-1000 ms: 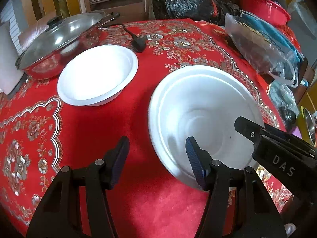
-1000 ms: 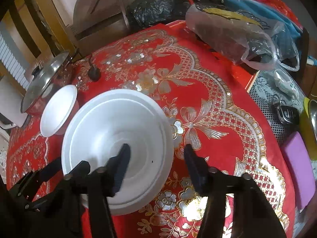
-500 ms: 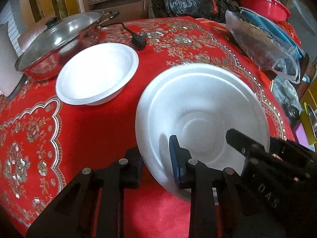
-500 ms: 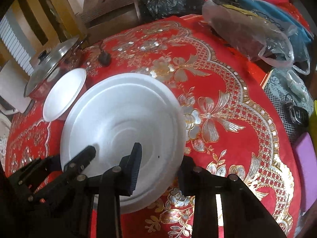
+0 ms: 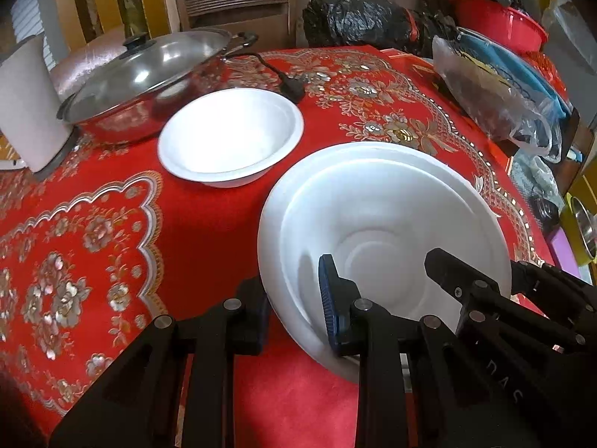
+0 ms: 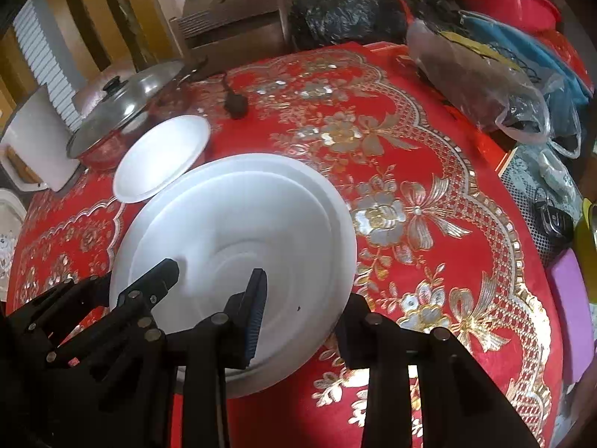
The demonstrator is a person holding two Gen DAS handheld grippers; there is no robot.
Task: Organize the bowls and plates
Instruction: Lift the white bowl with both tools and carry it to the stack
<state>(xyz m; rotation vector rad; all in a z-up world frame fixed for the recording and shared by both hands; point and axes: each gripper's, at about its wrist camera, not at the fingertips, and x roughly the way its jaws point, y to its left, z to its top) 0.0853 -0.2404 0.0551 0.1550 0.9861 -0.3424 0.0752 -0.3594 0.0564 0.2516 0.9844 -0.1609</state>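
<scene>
left gripper (image 5: 294, 310): sitting at bottom centre of the left wrist view, clamping the near-left rim of the plate; one finger is under the rim on the outside, the blue-padded finger (image 5: 328, 298) is inside the dish. Jaws are nearly together with only the rim between them.
right gripper (image 6: 298, 321): sitting at bottom centre of the right wrist view, pinching the near-right rim of the same plate; the blue-padded finger (image 6: 255, 310) is inside, the other finger is outside over the tablecloth. Jaws are closed down on the rim.
plate (image 5: 384, 224): big white foam plate, occupying the lower right of the left wrist view and the centre-left of the right wrist view; both grippers are gripping it on opposite sides of its near edge. Can't tell whether it is resting on the cloth or lifted clear.
bowl (image 5: 231, 136): white foam bowl, sitting upright on the cloth at upper centre-left of the left wrist view, just beyond the plate's far-left edge, not touching it there.
pot (image 5: 149, 82): steel pot with glass lid, sitting at upper left, just behind the bowl.
plug (image 5: 293, 86): black plug and cord, lying on the cloth beside the bowl's far-right rim.
tablecloth (image 5: 112, 231): red with gold and silver floral pattern, covering the table.
bags (image 5: 496, 93): clear and black plastic bags, piling up along the upper right edge.
</scene>
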